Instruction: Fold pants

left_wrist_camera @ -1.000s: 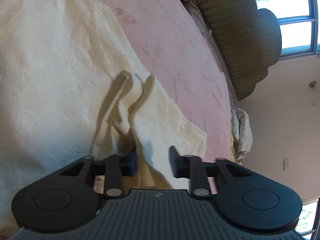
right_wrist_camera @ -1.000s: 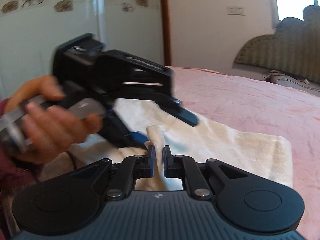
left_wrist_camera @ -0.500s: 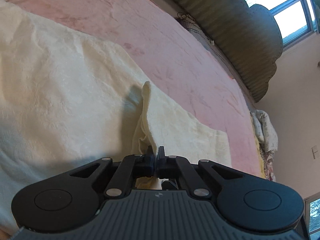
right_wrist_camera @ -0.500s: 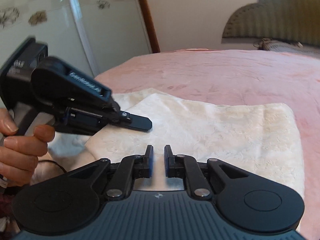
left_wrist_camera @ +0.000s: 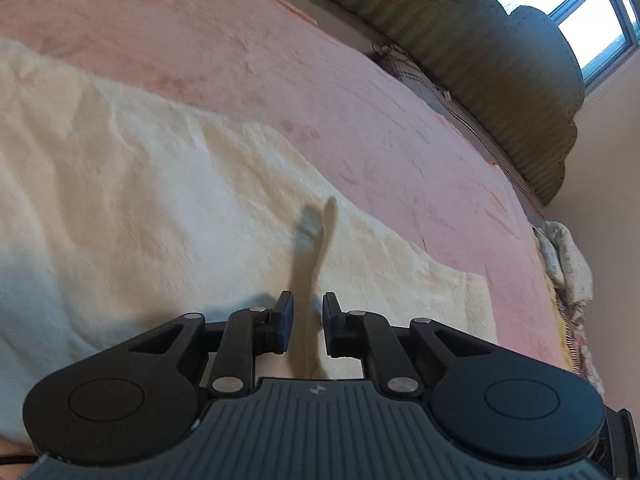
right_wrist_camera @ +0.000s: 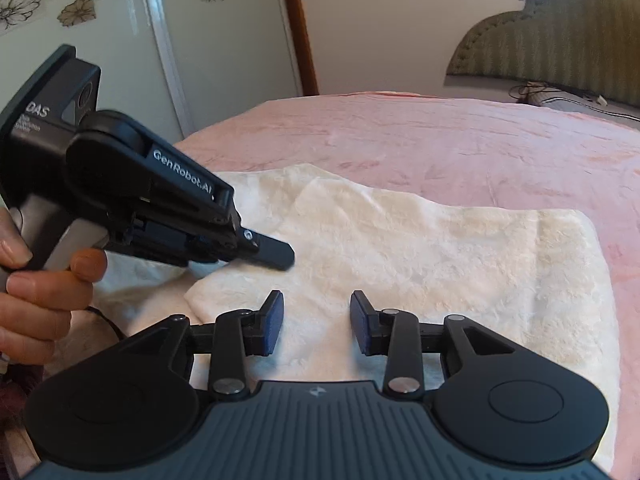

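Here we hover both open grippers over cream pants (right_wrist_camera: 420, 248) lying folded on a pink bedspread (right_wrist_camera: 460, 144).

Our left gripper (left_wrist_camera: 307, 322) has its jaws parted around a blurred upright ridge of cloth (left_wrist_camera: 316, 240); we cannot tell whether they touch it. Our right gripper (right_wrist_camera: 316, 322) gapes wide above the fabric, apart from it. An olive headboard (left_wrist_camera: 500, 64), a window (left_wrist_camera: 580, 4) and floral-tiled wardrobe doors (right_wrist_camera: 132, 32) ring the bed.
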A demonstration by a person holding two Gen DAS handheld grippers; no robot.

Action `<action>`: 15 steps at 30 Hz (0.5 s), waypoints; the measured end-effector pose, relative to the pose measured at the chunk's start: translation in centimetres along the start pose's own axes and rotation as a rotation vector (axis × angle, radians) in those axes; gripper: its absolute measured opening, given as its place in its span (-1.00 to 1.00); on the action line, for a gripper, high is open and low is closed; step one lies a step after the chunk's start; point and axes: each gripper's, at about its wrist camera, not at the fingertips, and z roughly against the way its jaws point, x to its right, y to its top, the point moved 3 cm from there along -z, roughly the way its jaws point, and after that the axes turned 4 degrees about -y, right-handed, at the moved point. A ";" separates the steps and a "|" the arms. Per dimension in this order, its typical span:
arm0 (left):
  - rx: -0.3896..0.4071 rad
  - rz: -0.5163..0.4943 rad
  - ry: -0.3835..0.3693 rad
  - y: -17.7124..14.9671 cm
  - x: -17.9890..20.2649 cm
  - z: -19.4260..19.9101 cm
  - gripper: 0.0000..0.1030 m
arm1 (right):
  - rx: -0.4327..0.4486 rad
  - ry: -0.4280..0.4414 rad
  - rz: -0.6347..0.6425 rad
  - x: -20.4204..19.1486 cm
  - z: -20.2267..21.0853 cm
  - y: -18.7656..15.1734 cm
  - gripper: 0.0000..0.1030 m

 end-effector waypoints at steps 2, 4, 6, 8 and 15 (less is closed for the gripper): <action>0.036 -0.039 0.011 0.9 0.7 0.6 -0.63 | -0.014 -0.014 0.021 -0.2 -0.5 -0.3 -0.31; 0.026 -0.061 -0.035 2.0 1.9 0.5 -0.59 | -0.013 -0.012 0.007 -0.1 -0.2 -0.1 -0.31; -0.006 -0.095 -0.095 2.8 3.4 -0.4 -0.41 | 0.001 -0.013 -0.010 0.2 0.1 0.5 -0.30; -0.032 -0.138 -0.115 3.4 4.7 -2.1 -0.19 | 0.000 -0.001 -0.018 0.5 -0.1 1.1 -0.30; -0.073 -0.207 0.043 2.5 4.7 -6.7 -0.30 | -0.021 0.006 -0.001 0.1 -1.7 0.9 -0.23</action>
